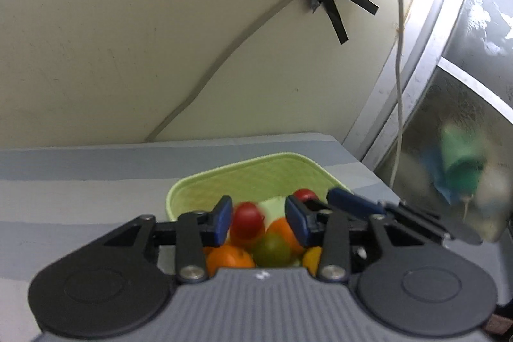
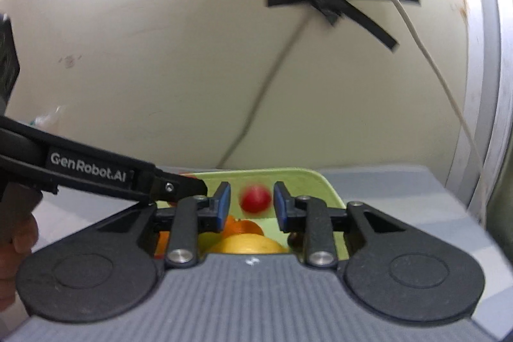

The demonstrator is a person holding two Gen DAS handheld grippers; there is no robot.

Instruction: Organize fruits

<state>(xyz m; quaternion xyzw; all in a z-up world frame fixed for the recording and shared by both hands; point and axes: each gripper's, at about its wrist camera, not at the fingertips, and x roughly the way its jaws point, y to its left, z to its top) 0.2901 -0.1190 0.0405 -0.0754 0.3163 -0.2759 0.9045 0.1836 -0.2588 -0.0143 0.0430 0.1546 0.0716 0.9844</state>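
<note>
White lettering reading "GenRobot.AI" stood on the black side of the left gripper (image 2: 189, 186), which reached in from the left edge of the right wrist view. A small white mark, too blurred to read and perhaps a logo, sat at the front edge of the grey ribbed housing in both views: on the left gripper's body (image 1: 261, 275) and on the right gripper's body (image 2: 251, 261). No other text, number or sign was legible.
</note>
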